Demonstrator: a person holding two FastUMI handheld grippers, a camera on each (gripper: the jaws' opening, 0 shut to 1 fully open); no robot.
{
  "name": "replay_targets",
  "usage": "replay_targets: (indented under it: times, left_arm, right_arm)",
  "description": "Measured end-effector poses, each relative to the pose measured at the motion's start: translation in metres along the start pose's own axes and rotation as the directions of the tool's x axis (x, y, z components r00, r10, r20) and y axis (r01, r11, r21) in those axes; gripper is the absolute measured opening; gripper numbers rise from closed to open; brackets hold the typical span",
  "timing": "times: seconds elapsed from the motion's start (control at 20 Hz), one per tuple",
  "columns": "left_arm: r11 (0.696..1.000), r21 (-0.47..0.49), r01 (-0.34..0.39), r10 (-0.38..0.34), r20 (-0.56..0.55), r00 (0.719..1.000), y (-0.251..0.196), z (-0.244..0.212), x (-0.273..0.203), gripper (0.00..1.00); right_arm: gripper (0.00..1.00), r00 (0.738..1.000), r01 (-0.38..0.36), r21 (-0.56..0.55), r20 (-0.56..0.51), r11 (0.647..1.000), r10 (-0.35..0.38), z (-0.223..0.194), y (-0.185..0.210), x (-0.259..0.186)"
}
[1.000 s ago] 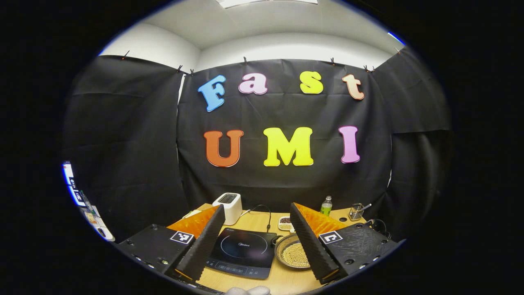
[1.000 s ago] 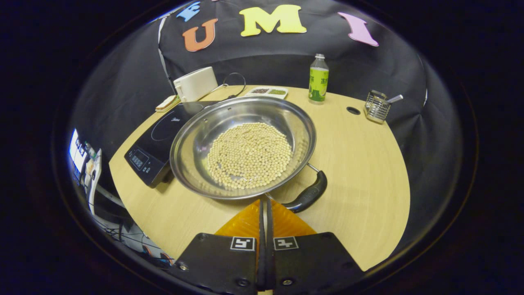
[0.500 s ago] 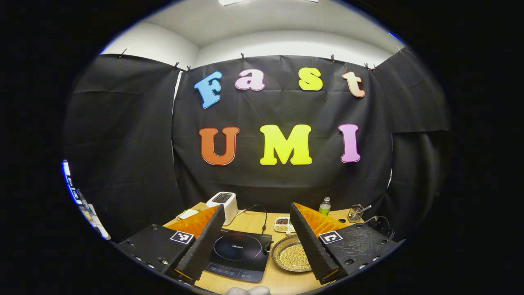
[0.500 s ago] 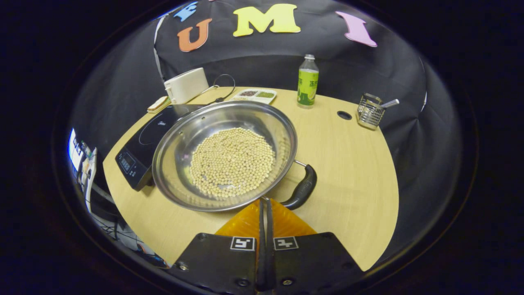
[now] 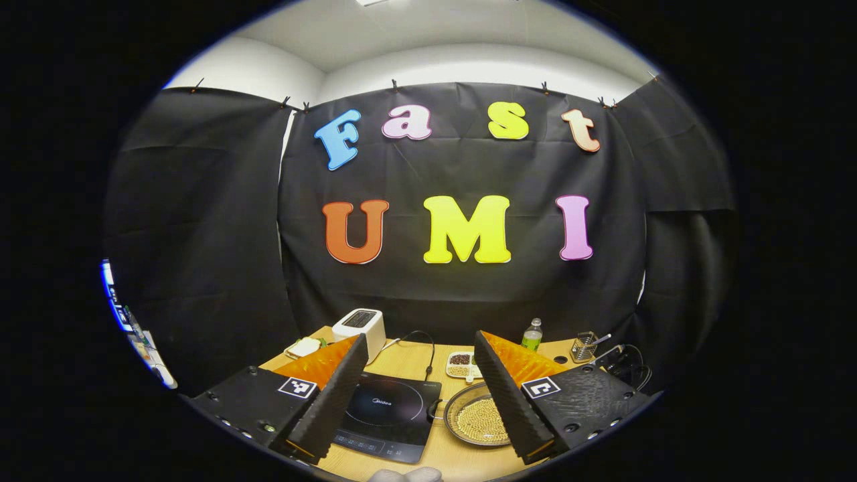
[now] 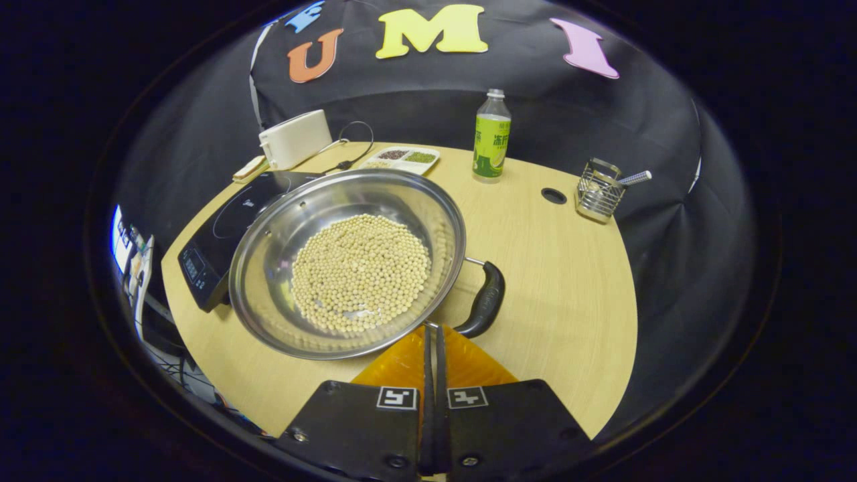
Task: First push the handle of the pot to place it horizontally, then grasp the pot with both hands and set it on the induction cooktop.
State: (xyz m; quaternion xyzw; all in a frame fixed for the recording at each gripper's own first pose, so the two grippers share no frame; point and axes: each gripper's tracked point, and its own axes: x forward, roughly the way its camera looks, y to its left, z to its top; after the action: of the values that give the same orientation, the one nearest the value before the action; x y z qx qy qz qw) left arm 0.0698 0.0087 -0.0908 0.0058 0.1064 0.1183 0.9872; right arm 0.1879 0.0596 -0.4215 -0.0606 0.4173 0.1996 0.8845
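A steel pot [image 6: 348, 261] holding several pale beans rests on the wooden table [image 6: 569, 294], its left edge over the black induction cooktop [image 6: 214, 227]. The pot's black handle [image 6: 485, 301] sits on its near right side, running almost straight away from me. My right gripper [image 6: 432, 328] is shut with nothing held, its tips at the pot's rim by the handle's near end; I cannot tell if they touch. My left gripper [image 5: 420, 337] is open and empty, above the table's near side. Between its fingers lie the cooktop [image 5: 388, 412] and the pot [image 5: 477, 420].
A white toaster [image 6: 294, 138] and a compartment dish [image 6: 398, 157] stand behind the cooktop. A green-labelled bottle [image 6: 491, 137] stands at the back and a wire holder [image 6: 596, 194] at the back right. The toaster's cable [image 5: 425, 348] runs across the table.
In the right gripper view the pot has slid left and its handle has swung round. The left gripper has drawn back, so the table looks smaller and lower. Neither gripper changed its state.
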Motion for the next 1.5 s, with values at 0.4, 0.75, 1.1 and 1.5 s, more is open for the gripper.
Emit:
replay_targets:
  times: [0.4, 0.75, 1.1, 1.5]
  left_arm:
    - [0.999, 0.015, -0.031, 0.031, -0.014, 0.999, -0.015, -0.003, 0.007, 0.95]
    - [0.999, 0.014, -0.053, 0.053, -0.044, 0.998, -0.021, -0.016, 0.013, 0.95]
    - [0.998, 0.043, 0.043, -0.038, -0.112, 0.993, -0.016, -0.066, 0.044, 0.95]
    - [0.987, 0.008, 0.161, -0.153, -0.261, 0.953, -0.015, -0.148, 0.083, 0.95]
  right_arm:
    - [0.0, 1.0, -0.015, -0.033, -0.003, 0.999, 0.015, 0.007, -0.015, 0.007]
    - [0.04, 0.999, -0.013, -0.048, 0.034, 0.999, 0.014, 0.015, -0.019, -0.015]
    - [0.06, 0.997, 0.027, 0.016, 0.078, 1.0, -0.028, 0.022, -0.027, -0.038]
    - [0.54, 0.986, 0.132, 0.065, 0.092, 0.989, -0.138, 0.037, -0.034, -0.052]
